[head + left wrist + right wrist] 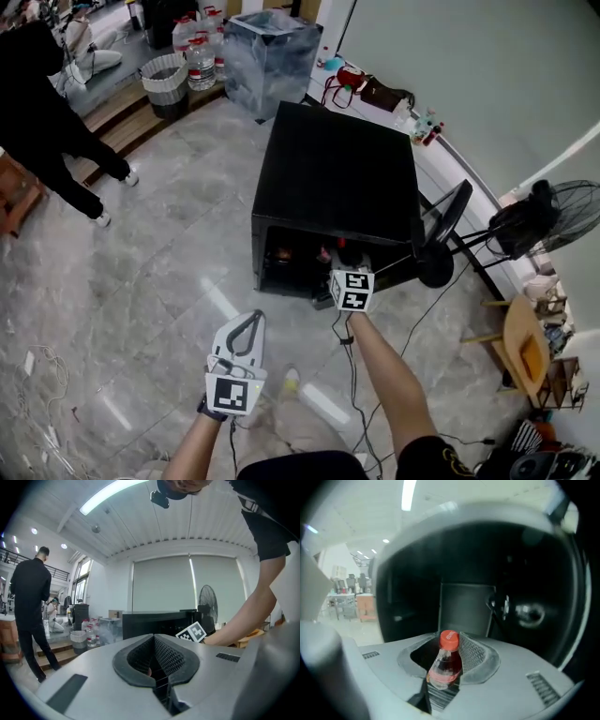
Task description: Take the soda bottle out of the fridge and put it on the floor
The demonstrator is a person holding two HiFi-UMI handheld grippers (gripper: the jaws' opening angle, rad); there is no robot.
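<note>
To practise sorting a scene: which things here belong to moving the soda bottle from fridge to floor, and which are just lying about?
Job: soda bottle, gripped in the right claw; black fridge; floor.
Lying about: fan; white bin; water bottles; wooden stool; wrapped box.

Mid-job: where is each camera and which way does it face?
Head view: on the head, steeply down at the fridge; left gripper, right forearm show.
Left gripper view: on the shut left gripper, level toward the fridge; right forearm shows.
Right gripper view: on the right gripper, into the fridge, gripping the soda bottle.
Shared: head and left gripper views show the fridge.
</note>
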